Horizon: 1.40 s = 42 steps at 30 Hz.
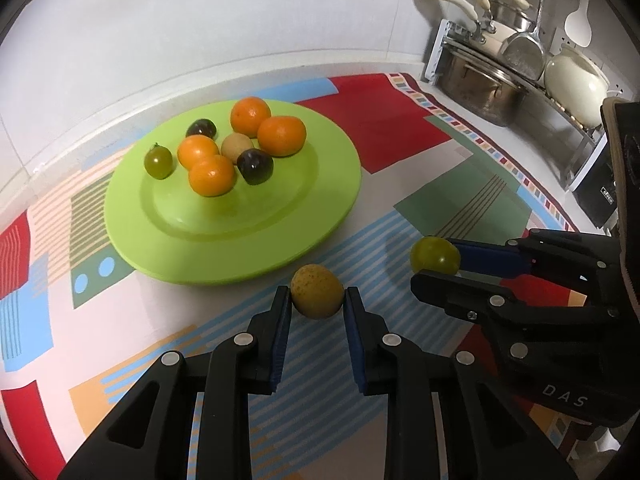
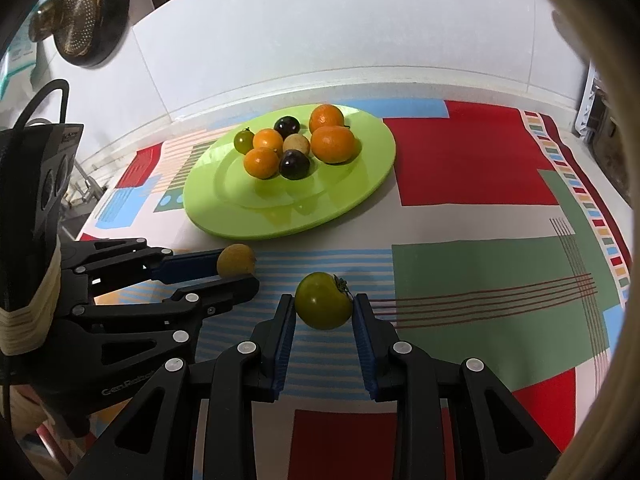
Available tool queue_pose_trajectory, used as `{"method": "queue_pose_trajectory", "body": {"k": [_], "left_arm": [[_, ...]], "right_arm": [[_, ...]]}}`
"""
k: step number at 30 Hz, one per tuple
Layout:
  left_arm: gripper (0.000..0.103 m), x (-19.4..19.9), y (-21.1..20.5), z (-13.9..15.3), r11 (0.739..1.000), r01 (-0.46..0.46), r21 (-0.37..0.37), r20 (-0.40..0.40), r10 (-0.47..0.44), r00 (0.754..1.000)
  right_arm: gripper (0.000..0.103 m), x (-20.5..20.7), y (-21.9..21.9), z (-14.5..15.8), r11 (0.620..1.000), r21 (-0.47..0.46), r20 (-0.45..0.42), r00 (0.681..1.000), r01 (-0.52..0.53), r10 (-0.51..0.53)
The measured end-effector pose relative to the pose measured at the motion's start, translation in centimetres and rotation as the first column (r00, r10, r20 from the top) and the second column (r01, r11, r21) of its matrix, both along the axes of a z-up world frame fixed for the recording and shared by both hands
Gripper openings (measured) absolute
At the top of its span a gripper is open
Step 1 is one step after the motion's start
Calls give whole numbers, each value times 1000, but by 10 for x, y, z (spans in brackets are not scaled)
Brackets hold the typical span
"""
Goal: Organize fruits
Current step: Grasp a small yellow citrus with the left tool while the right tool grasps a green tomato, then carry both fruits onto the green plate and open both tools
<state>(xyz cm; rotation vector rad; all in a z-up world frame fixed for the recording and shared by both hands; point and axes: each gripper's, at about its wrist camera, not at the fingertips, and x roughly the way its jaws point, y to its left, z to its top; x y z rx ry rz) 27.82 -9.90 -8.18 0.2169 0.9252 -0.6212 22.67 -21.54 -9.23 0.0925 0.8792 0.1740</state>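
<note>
A lime green plate [image 1: 280, 208] [image 2: 352, 196] holds several fruits: oranges [image 1: 282, 135] [image 2: 333, 143], dark plums [image 1: 255, 166] [image 2: 294, 164], a tan fruit [image 1: 237, 146] and a green tomato [image 1: 158, 162] [image 2: 243, 140]. My left gripper [image 1: 318, 298] [image 2: 240, 270] is shut on a tan speckled fruit [image 1: 317, 296] [image 2: 236, 259] just in front of the plate. My right gripper [image 2: 324, 304] [image 1: 436, 264] is shut on a green tomato [image 2: 323, 300] [image 1: 435, 255] to its right, over the patterned cloth.
A colourful patterned tablecloth [image 1: 400, 128] [image 2: 472, 160] covers the counter. A rack of pots and pans [image 1: 500, 68] stands at the back right. A white tiled wall [image 1: 200, 20] runs behind. A strainer [image 2: 80, 20] hangs at the left.
</note>
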Motion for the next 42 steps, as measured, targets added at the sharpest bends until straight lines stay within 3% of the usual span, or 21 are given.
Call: {"method": "queue_pose_trajectory", "body": {"k": [14, 25, 35, 42], "left_arm": [[27, -34, 31, 33, 997, -73, -38, 50, 75, 996], [27, -49, 53, 64, 990, -128, -56, 134, 134, 982], [27, -34, 64, 83, 985, -157, -71, 197, 168, 966], [27, -5, 67, 86, 984, -163, -75, 206, 176, 963]], "right_arm": [[30, -31, 16, 28, 1000, 14, 59, 998, -21, 20], [30, -43, 32, 51, 999, -1, 122, 992, -34, 33], [30, -30, 37, 74, 1000, -3, 180, 984, -9, 10], [30, -3, 39, 76, 1000, 7, 176, 984, -4, 3]]}}
